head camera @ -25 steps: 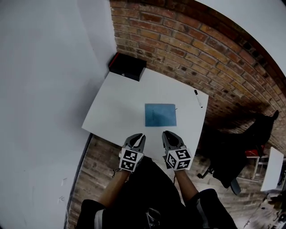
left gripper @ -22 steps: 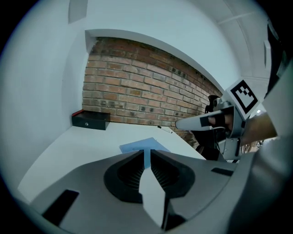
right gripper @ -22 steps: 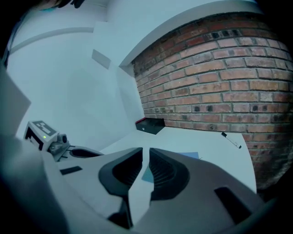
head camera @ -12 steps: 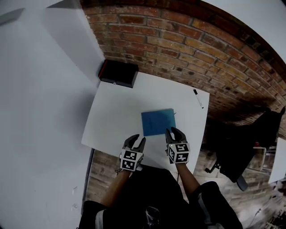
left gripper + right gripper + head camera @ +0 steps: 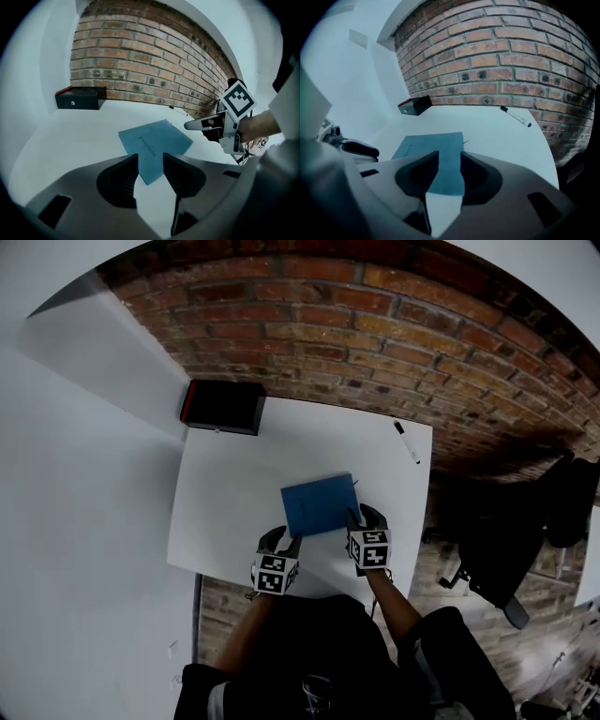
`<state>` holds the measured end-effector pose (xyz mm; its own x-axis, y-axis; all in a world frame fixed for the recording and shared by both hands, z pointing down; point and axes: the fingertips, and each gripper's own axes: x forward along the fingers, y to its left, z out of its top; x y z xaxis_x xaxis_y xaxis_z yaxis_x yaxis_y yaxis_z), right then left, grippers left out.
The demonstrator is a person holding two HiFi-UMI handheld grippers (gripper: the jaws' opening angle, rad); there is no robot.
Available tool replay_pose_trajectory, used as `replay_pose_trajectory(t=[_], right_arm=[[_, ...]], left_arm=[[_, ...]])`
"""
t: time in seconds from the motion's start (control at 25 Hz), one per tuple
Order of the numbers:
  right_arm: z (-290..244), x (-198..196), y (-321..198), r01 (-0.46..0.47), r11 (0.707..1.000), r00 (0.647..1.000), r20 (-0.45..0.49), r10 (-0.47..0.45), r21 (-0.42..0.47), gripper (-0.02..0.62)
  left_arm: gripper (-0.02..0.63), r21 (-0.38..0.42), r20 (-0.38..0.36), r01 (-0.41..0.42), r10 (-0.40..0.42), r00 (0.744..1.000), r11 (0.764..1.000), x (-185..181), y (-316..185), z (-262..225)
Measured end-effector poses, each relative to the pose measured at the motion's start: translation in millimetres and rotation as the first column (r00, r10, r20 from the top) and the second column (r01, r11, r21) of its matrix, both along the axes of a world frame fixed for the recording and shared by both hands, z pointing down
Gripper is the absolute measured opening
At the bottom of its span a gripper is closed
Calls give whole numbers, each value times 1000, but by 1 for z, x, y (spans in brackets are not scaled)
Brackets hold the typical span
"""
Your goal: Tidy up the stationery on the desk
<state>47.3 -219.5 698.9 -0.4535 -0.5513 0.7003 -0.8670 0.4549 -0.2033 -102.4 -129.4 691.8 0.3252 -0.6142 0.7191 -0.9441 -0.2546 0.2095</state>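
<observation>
Only the left gripper view shows print on the blue notebook (image 5: 154,140), which lies mid-table just beyond the left gripper (image 5: 151,163) and right gripper (image 5: 449,161), both part-open, empty and closer to it than a second ago, on a white table (image 5: 230,479) against a brick wall (image 5: 375,343).

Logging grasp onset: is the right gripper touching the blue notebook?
Cannot tell. In the right gripper view the right gripper, jaws open, frames the blue notebook; neither contact nor gap shows.
</observation>
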Motion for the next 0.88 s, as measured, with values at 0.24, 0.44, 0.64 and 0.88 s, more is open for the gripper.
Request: replay_pose_trajectory(t=[0.24,0.44,0.64,0.88], right_arm=[[27,4,2,-11,996,1000,4,11,-91,135],[42,9,9,-57,988,998,2,58,-143,138],[46,12,11,-115,976,992,33,123,-183,141],[44,14,8,-153,964,986,28,163,-219,140]], left_arm=[[155,-100,-1,31,-31,1000,995,4,-3,31],[164,-140,-8,75,-77,997,987,0,-5,45],[170,-153,-31,38,-43,999,987,1,-6,49],[169,-174,-48,-11,2,999,985,-4,-7,49]])
